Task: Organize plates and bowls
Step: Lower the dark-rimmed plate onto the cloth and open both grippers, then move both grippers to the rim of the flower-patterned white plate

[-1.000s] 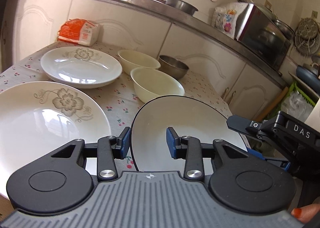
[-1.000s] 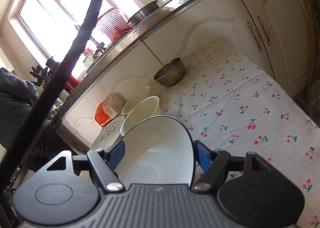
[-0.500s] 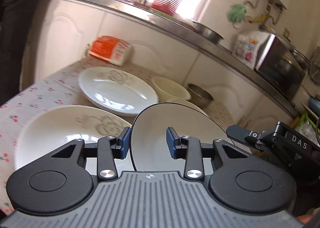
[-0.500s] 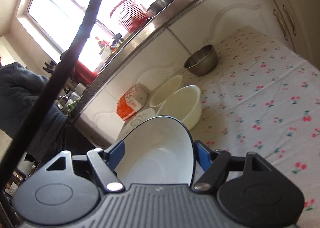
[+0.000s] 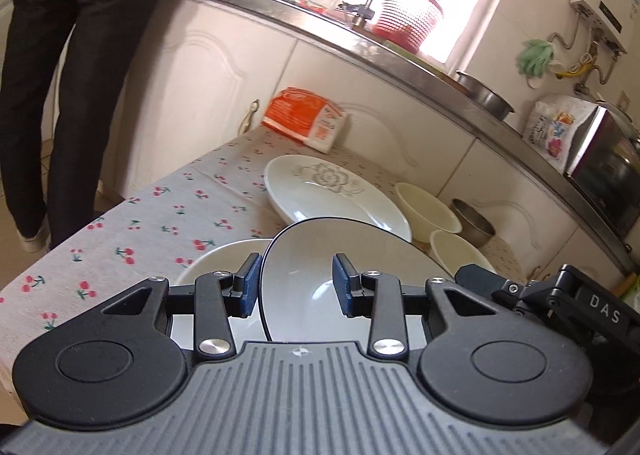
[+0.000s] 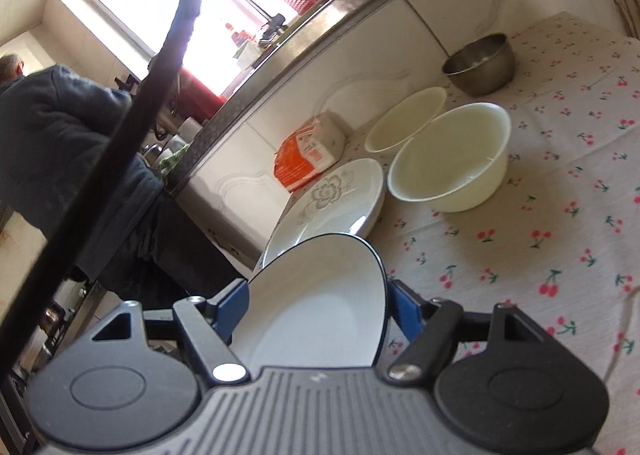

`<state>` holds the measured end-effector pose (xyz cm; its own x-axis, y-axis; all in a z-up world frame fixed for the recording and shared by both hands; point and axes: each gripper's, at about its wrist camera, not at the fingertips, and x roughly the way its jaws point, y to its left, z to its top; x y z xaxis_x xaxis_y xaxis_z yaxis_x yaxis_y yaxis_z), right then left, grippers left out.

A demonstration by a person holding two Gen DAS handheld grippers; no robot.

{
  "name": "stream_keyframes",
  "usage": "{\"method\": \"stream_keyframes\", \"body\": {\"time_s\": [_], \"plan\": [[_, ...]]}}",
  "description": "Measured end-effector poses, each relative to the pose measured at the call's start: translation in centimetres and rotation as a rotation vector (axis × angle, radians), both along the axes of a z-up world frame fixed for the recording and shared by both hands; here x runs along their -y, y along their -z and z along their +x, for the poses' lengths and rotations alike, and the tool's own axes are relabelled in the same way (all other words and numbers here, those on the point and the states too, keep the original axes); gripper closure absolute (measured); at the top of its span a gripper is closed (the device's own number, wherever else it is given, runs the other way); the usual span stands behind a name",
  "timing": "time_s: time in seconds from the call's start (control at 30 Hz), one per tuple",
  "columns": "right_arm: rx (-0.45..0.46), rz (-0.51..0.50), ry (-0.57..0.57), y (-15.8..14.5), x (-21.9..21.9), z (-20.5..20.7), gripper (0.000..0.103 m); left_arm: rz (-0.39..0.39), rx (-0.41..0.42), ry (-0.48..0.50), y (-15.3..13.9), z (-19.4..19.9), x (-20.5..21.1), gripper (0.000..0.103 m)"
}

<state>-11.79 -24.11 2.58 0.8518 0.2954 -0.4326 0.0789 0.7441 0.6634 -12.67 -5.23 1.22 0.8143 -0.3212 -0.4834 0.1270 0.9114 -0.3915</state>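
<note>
Left wrist view: left hand-held gripper [image 5: 295, 280] jaws narrow, with the rim of the dark-rimmed bowl [image 5: 320, 255] between them; left pad sits right at the rim, right pad inside the bowl, contact itself not clear. The right hand-held gripper [image 6: 320, 307] has the same bowl between wide-set jaws, pads at either side of its edge, so it looks like a two-handed carry; whether it truly pinches I cannot tell. The bowl is tilted and off the surface [image 5: 160, 215], over the near flower plate [image 5: 224, 255], probably so it can be nested or moved clear of the plates. The far flower plate [image 5: 332, 191] lies flat beside two cream bowls [image 6: 452, 163] and a steel bowl [image 6: 480, 59], grouped near the cabinet fronts, likely sorted by kind. An orange packet [image 5: 308, 119] leans at the back.

Hidden: the held bowl's underside and base, most of the near plate, and the carrying hands. A bystander [image 5: 60, 55] is cut off at the frame top. A black cable [image 6: 132, 127] crosses the right wrist view.
</note>
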Motion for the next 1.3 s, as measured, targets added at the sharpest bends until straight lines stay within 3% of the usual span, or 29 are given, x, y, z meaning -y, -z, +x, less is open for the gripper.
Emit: {"method": "stream_keyframes", "body": {"time_s": [0.2,0.53,0.63,0.7,0.93,1.0,1.1,1.3], "plan": [[0.012,-0.076,-0.026,-0.3,-1.4,0.3,0.025,0.000,-0.028,-0.011,0.5,0.5,-0.2,0.063],[0.000,-0.080,-0.083,0.3,-2.5,0.4,0.023,-0.002,-0.054,-0.051,0.9,0.9,-1.2,0.062],[0.015,-0.083,-0.093,0.0,-2.6,0.1,0.021,-0.001,-0.032,-0.043,0.6,0.4,-1.6,0.053],[0.030,-0.089,-0.093,-0.3,-2.6,-0.2,0.019,0.005,-0.020,-0.043,0.4,0.2,-1.6,0.041],[0.050,-0.055,-0.048,-1.0,-0.9,-0.9,0.005,0.000,0.003,-0.059,-0.2,0.1,-1.9,0.030],[0.048,-0.053,-0.032,-1.1,-0.3,-1.1,0.001,-0.001,0.020,-0.052,-0.7,0.0,-1.9,0.015],[0.041,-0.074,-0.021,-1.0,0.3,-1.2,0.001,-0.006,0.035,-0.051,-1.2,0.0,-1.8,0.003],[0.049,-0.138,-0.003,-0.4,1.1,-1.4,0.001,0.019,0.051,-0.043,-2.1,1.8,-1.3,0.000]]}}
